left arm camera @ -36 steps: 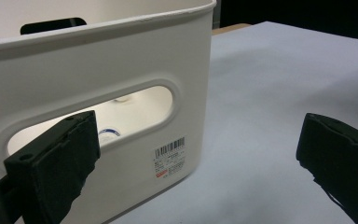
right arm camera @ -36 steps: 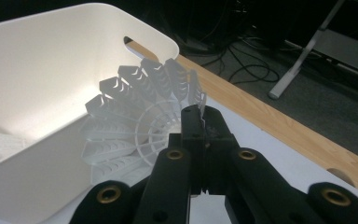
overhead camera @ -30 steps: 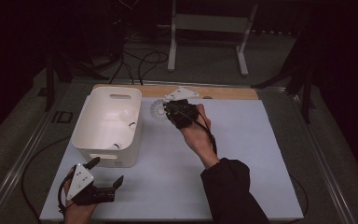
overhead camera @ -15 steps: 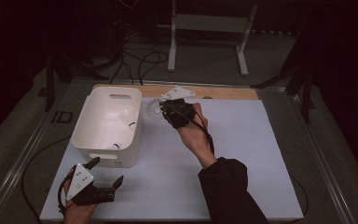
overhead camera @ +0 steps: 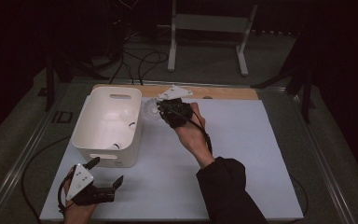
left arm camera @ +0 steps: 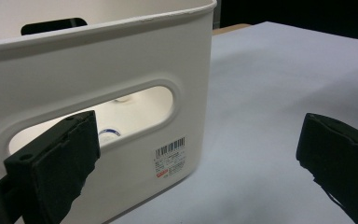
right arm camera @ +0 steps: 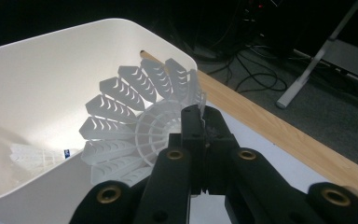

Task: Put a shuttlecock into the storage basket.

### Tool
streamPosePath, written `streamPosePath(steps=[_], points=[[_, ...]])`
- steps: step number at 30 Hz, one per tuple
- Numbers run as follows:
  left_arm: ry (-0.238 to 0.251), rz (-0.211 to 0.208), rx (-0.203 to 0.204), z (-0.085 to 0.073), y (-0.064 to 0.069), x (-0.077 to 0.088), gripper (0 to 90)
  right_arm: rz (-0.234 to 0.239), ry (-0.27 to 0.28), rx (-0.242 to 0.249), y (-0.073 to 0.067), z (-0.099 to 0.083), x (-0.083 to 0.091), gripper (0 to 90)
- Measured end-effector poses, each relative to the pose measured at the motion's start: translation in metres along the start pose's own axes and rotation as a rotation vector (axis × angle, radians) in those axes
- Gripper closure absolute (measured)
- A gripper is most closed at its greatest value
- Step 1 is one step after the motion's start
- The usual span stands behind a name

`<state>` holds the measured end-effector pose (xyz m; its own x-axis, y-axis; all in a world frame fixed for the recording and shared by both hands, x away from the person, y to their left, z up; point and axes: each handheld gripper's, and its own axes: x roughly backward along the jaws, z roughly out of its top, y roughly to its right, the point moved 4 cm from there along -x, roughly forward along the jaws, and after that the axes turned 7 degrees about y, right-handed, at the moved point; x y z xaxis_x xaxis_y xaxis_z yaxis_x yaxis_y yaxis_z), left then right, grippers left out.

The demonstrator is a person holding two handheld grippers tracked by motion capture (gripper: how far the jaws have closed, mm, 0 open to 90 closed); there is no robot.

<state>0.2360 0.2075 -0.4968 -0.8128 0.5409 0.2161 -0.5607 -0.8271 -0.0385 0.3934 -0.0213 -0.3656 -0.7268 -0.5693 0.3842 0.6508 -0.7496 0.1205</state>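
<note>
A white plastic shuttlecock (right arm camera: 135, 123) (overhead camera: 150, 111) is pinched by its skirt in my right gripper (right arm camera: 204, 122) (overhead camera: 164, 110), which is shut on it just beside the far right rim of the white bin (overhead camera: 107, 125) (right arm camera: 37, 79). Inside the bin lie other shuttlecocks (right arm camera: 30, 156) (overhead camera: 121, 114). My left gripper (overhead camera: 106, 173) (left arm camera: 196, 154) rests near the table's front left corner, open, jaws wide apart with nothing between them, facing the bin's (left arm camera: 98, 84) near wall and its handle slot.
A white sheet (overhead camera: 242, 158) covers the table, with a wooden strip (overhead camera: 223, 92) along the far edge. Beyond the table stand a white metal frame (overhead camera: 205, 28) and floor cables (overhead camera: 140, 60). A barcode label (left arm camera: 170, 156) is on the bin wall.
The right gripper has carried the shuttlecock slightly left, closer to the bin's rim. The left gripper has stayed put.
</note>
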Motion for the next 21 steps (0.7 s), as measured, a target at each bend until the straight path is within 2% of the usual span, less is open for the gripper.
streamPosePath(steps=[13,21], points=[[0.002,-0.001,0.001,0.0001,0.0001,0.0002,0.3,0.020,0.011,-0.006,-0.0055,0.0043,-0.0024,89.2],[0.000,0.000,0.000,0.0000,0.0001,0.0000,0.2,0.028,0.017,0.015,-0.0083,0.0069,-0.0036,89.2]])
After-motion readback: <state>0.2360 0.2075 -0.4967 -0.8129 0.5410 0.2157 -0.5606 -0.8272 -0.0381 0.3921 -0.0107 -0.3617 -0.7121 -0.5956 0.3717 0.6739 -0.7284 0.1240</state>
